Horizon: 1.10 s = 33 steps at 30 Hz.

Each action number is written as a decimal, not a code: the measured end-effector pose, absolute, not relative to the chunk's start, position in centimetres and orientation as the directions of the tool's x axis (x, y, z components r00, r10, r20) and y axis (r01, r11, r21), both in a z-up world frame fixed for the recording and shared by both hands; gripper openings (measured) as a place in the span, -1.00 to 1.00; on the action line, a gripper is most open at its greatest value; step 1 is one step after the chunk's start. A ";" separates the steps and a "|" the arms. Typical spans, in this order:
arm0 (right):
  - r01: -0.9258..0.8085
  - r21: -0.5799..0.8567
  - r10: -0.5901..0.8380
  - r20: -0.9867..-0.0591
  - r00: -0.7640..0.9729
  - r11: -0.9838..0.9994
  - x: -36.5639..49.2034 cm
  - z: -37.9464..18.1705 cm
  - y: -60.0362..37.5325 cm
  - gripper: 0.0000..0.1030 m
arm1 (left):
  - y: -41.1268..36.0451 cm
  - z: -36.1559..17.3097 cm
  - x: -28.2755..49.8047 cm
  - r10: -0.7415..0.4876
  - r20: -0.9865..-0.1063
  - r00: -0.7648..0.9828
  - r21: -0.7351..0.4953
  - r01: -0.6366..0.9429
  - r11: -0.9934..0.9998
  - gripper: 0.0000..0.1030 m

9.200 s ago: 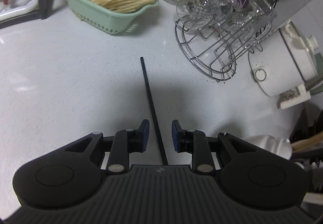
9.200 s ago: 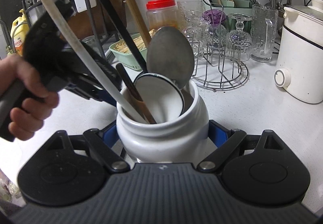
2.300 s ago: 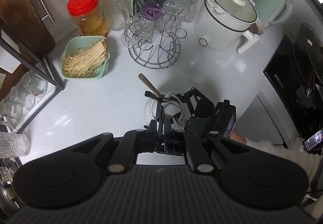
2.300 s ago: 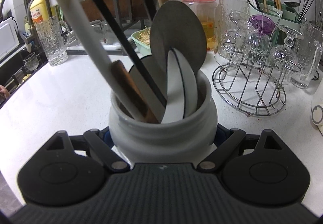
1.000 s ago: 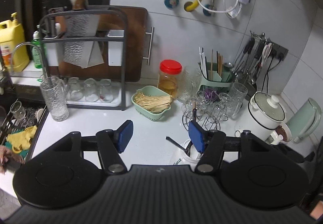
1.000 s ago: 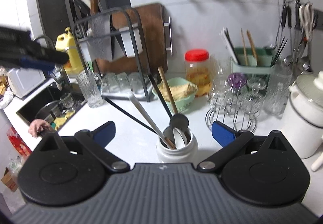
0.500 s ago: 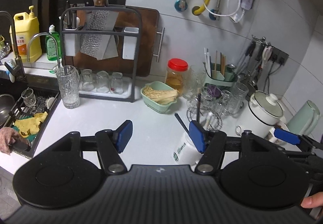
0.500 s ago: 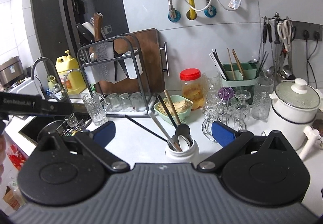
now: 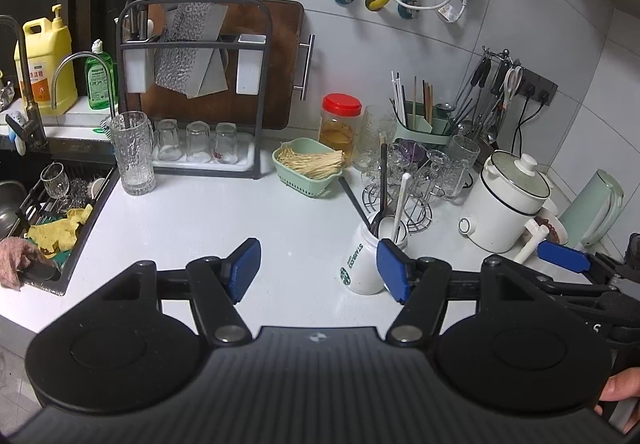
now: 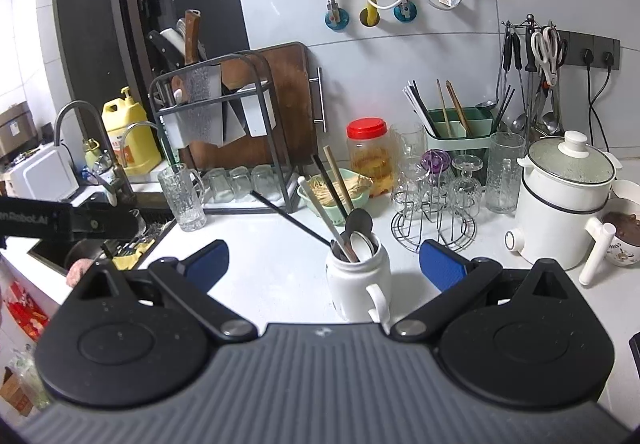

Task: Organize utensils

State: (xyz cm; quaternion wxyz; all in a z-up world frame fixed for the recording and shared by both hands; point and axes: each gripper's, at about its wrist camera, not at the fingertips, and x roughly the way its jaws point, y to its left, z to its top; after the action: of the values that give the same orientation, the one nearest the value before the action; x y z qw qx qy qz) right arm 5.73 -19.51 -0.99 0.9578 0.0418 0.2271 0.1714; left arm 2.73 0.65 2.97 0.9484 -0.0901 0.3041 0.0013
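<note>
A white mug (image 10: pixel 358 284) stands on the white counter (image 10: pixel 272 268) with its handle toward the right wrist camera. It holds a metal spoon (image 10: pixel 359 222), a white handle, a wooden handle and black chopsticks (image 10: pixel 292 222). My right gripper (image 10: pixel 322 248) hangs open, back from and above the mug, with nothing between its pads. In the left wrist view the mug (image 9: pixel 362 264) shows its green logo just left of the right finger. My left gripper (image 9: pixel 318 250) is empty and its jaws are opening. One blue pad of the right gripper shows at the right edge.
A sink (image 9: pixel 44 219) with dishes and cloths lies at the counter's left end. Along the back stand a tall glass (image 9: pixel 132 151), a knife rack (image 9: pixel 192 83), a green basket (image 9: pixel 310 167), a red-lidded jar (image 9: pixel 340 123), a wire glass stand (image 10: pixel 434 211), a green utensil caddy (image 10: pixel 460 131) and a white cooker (image 10: pixel 560 199).
Both grippers have drawn back from the mug, so it looks smaller and the whole counter shows. The left view has shifted, bringing the mug and the right gripper's pad into fuller sight.
</note>
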 end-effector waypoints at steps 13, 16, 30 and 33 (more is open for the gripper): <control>-0.296 0.147 0.331 -0.420 0.845 0.944 4.6 -1.5 -19.6 1.00 | 0.6 1.9 2.2 -0.057 -0.580 0.813 -0.172 -0.054 0.984 0.39; -0.294 0.156 0.333 -0.417 0.846 0.943 4.8 -1.5 -19.7 1.00 | 0.7 2.1 2.4 -0.058 -0.579 0.813 -0.167 -0.048 0.985 0.40; -0.266 0.158 0.309 -0.424 0.852 0.951 5.4 -1.7 -19.3 1.00 | 1.6 2.3 3.3 -0.070 -0.559 0.826 -0.184 -0.041 0.982 0.92; -0.255 0.166 0.303 -0.427 0.852 0.952 5.6 -1.8 -19.5 1.00 | 1.7 2.1 3.8 -0.052 -0.575 0.816 -0.173 -0.059 0.983 0.95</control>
State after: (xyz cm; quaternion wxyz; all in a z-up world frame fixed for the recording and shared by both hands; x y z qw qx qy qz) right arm 5.60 -19.47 -1.84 0.9609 0.0519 0.2299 0.1452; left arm 3.83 1.65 2.13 0.9485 -0.0919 0.3031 0.0018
